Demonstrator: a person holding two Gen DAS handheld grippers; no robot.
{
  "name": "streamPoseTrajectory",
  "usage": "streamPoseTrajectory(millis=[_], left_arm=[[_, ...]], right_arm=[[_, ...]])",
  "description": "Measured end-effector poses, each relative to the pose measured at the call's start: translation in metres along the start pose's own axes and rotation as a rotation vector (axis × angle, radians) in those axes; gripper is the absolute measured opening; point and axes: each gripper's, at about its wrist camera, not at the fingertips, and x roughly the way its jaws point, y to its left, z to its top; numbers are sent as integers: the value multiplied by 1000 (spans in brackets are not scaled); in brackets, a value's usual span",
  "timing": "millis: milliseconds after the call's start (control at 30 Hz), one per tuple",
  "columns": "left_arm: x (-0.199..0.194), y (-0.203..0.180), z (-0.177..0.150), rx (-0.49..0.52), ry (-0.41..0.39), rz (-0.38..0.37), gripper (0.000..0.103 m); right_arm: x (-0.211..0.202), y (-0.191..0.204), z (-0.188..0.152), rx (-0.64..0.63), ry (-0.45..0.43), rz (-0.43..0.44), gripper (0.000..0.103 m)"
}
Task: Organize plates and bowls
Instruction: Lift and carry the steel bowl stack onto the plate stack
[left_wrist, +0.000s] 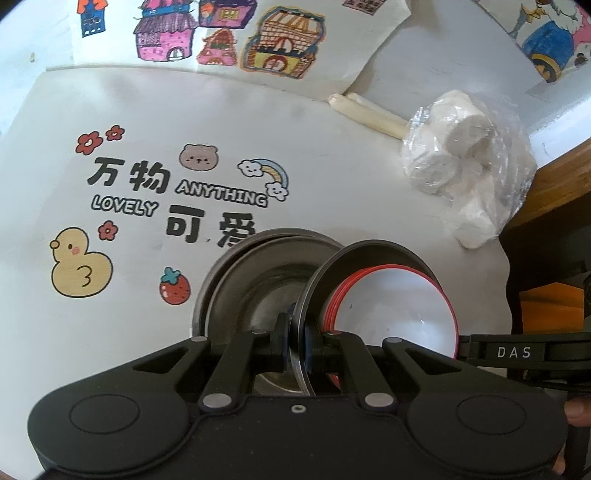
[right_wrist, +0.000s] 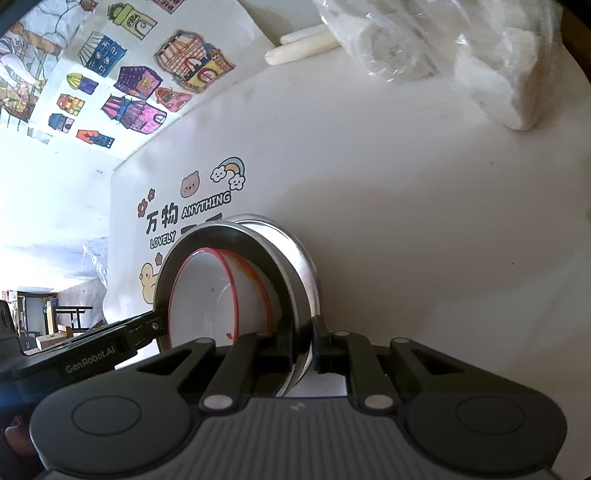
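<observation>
A nested stack hangs tilted between both grippers just above the printed table mat (left_wrist: 155, 122). It is steel dishes (left_wrist: 255, 280) with white red-rimmed bowls (left_wrist: 395, 306) set inside the upper one. My left gripper (left_wrist: 297, 343) is shut on the thin steel rim at one side of the stack. Across the stack, my right gripper (right_wrist: 304, 343) is shut on the steel rims (right_wrist: 295, 280). In the right wrist view the white bowls (right_wrist: 203, 295) face left inside the steel dish. How many bowls are nested I cannot tell.
A clear bag of white rolls (left_wrist: 469, 166) lies at the far right of the mat, with two pale sticks (left_wrist: 369, 114) beside it. Coloured house drawings (left_wrist: 280, 40) lie at the back. Right of the bag runs a brown wooden edge (left_wrist: 554, 184).
</observation>
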Motion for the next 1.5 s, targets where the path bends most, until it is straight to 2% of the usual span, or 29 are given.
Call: streamPoseTrajectory(millis=[567,1500], left_arm=[[11,20,2,-31,25,31,6],[19,35,8,-58,17,90,7]], right_arm=[[27,11,5,-21,32,-9,13],[52,24,17,-52,38,12,13]])
